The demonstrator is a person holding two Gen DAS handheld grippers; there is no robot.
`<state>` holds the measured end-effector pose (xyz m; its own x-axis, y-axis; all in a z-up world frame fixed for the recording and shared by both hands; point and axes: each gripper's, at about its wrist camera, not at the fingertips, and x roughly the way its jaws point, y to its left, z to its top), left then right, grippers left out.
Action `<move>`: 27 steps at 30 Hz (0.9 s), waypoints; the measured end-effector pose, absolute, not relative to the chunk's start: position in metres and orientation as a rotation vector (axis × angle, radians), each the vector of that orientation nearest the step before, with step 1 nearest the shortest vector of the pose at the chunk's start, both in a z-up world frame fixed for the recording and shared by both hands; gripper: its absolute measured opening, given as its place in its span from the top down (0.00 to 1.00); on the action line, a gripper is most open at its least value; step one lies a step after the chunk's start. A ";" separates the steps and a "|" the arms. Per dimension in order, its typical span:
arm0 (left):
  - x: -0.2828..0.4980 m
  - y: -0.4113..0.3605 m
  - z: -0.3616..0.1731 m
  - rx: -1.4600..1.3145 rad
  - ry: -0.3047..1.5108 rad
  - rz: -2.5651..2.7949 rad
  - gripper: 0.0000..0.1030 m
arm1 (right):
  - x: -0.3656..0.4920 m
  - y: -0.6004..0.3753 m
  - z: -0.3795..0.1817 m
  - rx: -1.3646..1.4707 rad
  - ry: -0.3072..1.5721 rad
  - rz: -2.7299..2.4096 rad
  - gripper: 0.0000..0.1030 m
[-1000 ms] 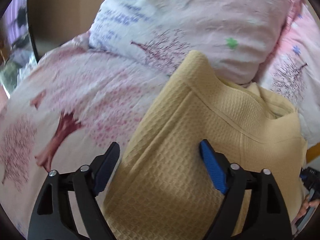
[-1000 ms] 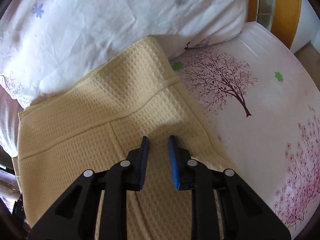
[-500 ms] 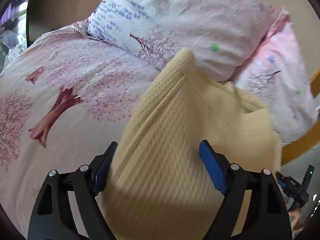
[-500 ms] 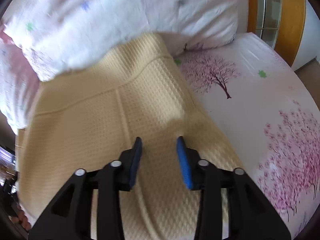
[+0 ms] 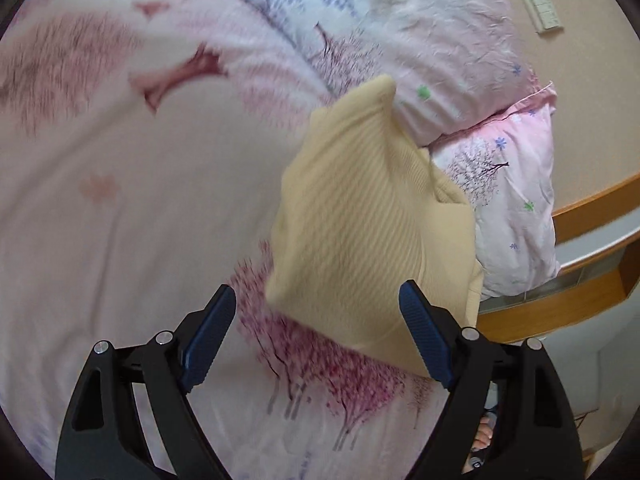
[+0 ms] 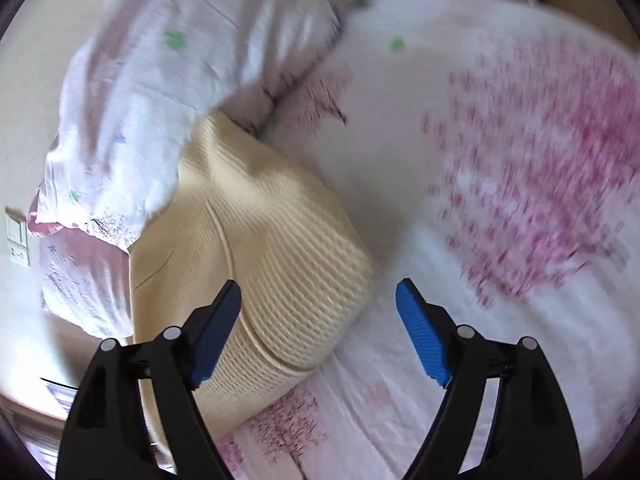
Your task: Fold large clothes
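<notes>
Now both grippers stand open above a folded yellow garment lying on the bed against the pillows.

Seen from the left wrist, the left gripper (image 5: 316, 336) has its blue pads spread wide with nothing between them; the folded yellow garment (image 5: 360, 232) lies on the blossom-print bedsheet (image 5: 120, 200), its far corner touching a pillow (image 5: 420, 40). Motion blur smears the sheet's print, and the garment's near edge is hidden behind the right finger. Seen from the right wrist, the right gripper (image 6: 318, 336) is likewise spread and empty, poised over the garment's (image 6: 272, 264) right corner; the fold's left part is cut off behind the left finger, its top tucked under the pillow (image 6: 180, 80). Heavy blur blots the sheet's (image 6: 520, 160) pink pattern.
</notes>
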<state>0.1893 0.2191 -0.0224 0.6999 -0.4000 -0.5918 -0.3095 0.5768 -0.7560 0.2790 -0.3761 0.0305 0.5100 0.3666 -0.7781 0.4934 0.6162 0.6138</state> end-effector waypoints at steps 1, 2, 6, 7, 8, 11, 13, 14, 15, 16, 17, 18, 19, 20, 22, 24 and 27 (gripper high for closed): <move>0.190 0.214 -0.024 -0.990 0.833 -0.062 0.18 | 0.280 -0.373 0.029 0.962 1.088 -0.084 0.23; 0.192 0.209 -0.024 -0.993 0.836 -0.060 0.18 | 0.284 -0.370 0.024 0.982 1.097 -0.071 0.22; 0.199 0.197 -0.028 -1.021 0.851 -0.040 0.19 | 0.297 -0.361 0.009 0.999 1.118 -0.046 0.22; 0.202 0.194 -0.030 -1.042 0.858 -0.042 0.18 | 0.297 -0.358 0.007 1.003 1.121 -0.039 0.22; 0.204 0.193 -0.031 -1.059 0.853 -0.046 0.18 | 0.298 -0.355 0.006 1.006 1.122 -0.027 0.22; 0.210 0.191 -0.029 -1.075 0.841 -0.038 0.18 | 0.301 -0.350 0.002 1.005 1.116 -0.016 0.23; 0.214 0.190 -0.029 -1.085 0.838 -0.028 0.18 | 0.302 -0.348 0.001 1.009 1.105 -0.018 0.24; 0.215 0.191 -0.031 -1.092 0.835 -0.028 0.17 | 0.301 -0.347 0.002 1.003 1.099 -0.021 0.25; 0.217 0.192 -0.034 -1.106 0.830 -0.028 0.17 | 0.301 -0.346 0.003 0.993 1.091 -0.027 0.26; 0.219 0.194 -0.038 -1.130 0.823 -0.031 0.16 | 0.299 -0.346 0.003 0.981 1.086 -0.033 0.28; 0.220 0.196 -0.042 -1.152 0.811 -0.032 0.18 | 0.298 -0.346 0.003 0.973 1.081 -0.036 0.31; 0.220 0.199 -0.043 -1.169 0.788 -0.020 0.20 | 0.297 -0.345 0.003 0.968 1.070 -0.035 0.37; 0.221 0.201 -0.044 -1.188 0.771 -0.017 0.21 | 0.295 -0.345 0.003 0.970 1.057 -0.030 0.41; 0.221 0.203 -0.045 -1.203 0.755 -0.014 0.28 | 0.291 -0.347 0.005 0.987 1.034 -0.012 0.50; 0.218 0.206 -0.045 -1.205 0.711 -0.011 0.41 | 0.284 -0.351 0.010 1.026 0.993 0.038 0.62; 0.217 0.206 -0.039 -1.159 0.691 -0.011 0.55 | 0.279 -0.352 0.016 1.040 0.971 0.072 0.66; 0.213 0.214 -0.029 -1.142 0.655 -0.026 0.61 | 0.272 -0.349 0.026 1.054 0.954 0.120 0.69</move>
<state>0.2132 0.2137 -0.0288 0.8142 -0.3421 -0.4690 -0.3044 0.4365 -0.8467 0.2723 -0.3487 0.0259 0.6112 0.5065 -0.6082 0.3393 0.5266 0.7795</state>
